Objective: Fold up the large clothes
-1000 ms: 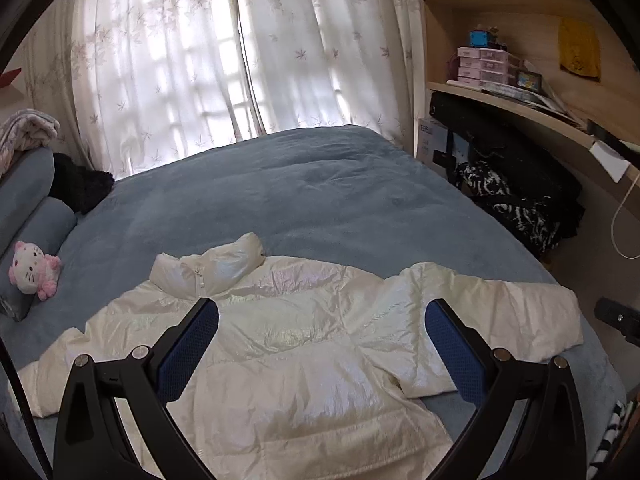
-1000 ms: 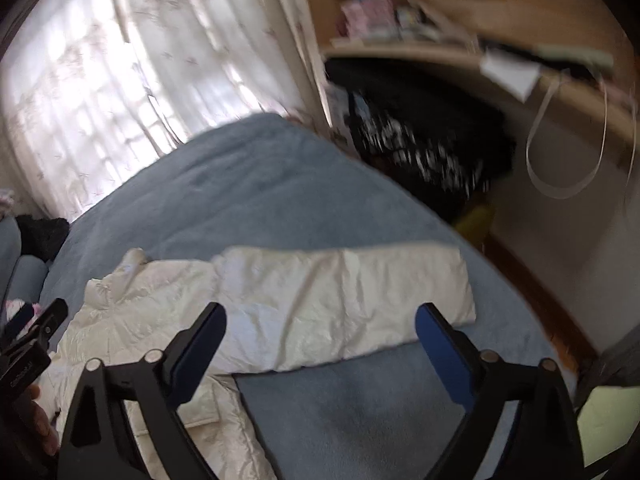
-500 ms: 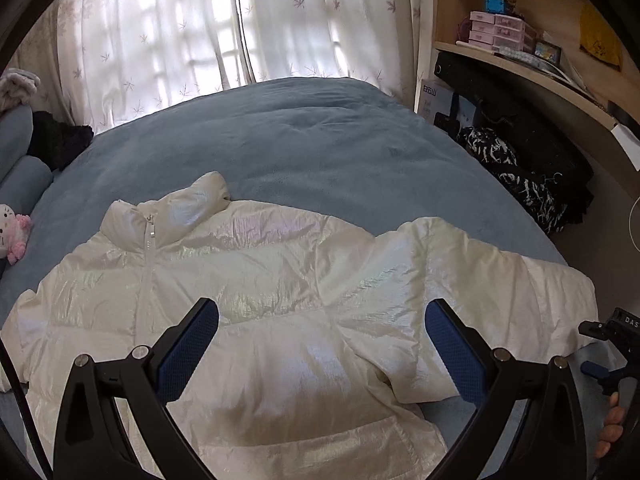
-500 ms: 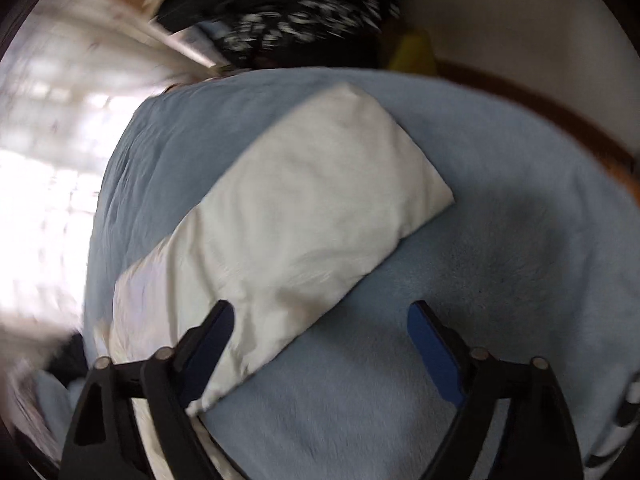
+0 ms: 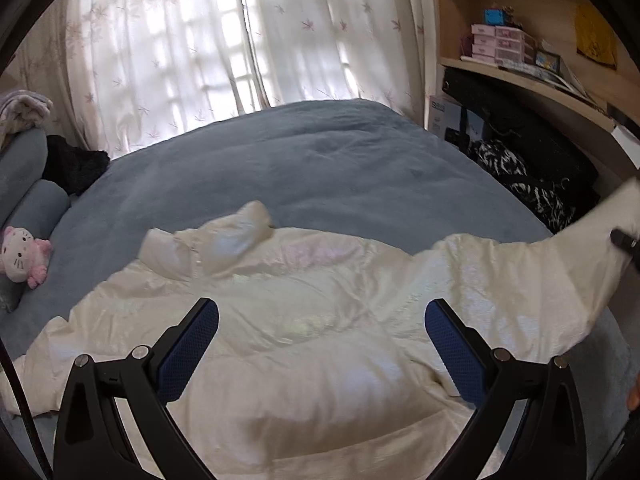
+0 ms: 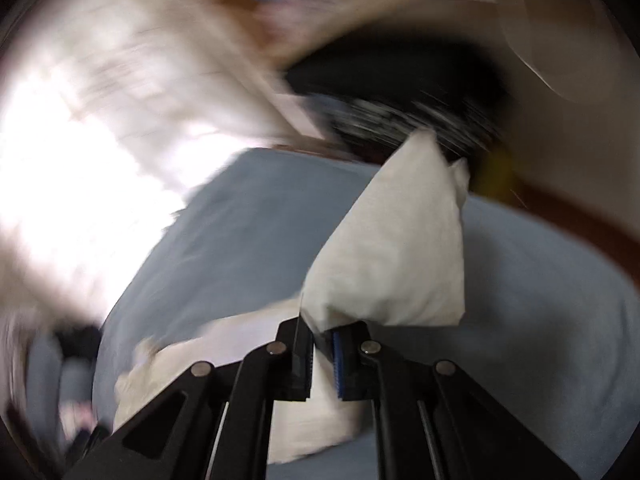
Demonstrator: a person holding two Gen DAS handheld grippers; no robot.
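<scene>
A large white puffer jacket [image 5: 304,320] lies spread on a grey-blue bed [image 5: 304,168], collar toward the window. My left gripper [image 5: 322,336] is open and empty, hovering above the jacket's body. My right gripper [image 6: 322,344] is shut on the jacket's sleeve [image 6: 396,248] and holds its end lifted off the bed. In the left wrist view that raised sleeve [image 5: 560,280] rises to the right, where part of the right gripper [image 5: 624,238] shows at the frame edge. The right wrist view is motion-blurred.
A Hello Kitty plush [image 5: 22,254] and grey pillows [image 5: 28,200] lie at the bed's left. Black and patterned clothes [image 5: 528,184] are piled under wooden shelves [image 5: 532,76] on the right. Curtains [image 5: 208,48] cover the window behind.
My right gripper has closed on the sleeve end and lifted it off the bed. The left gripper has stayed open above the jacket, its view tilting up slightly.
</scene>
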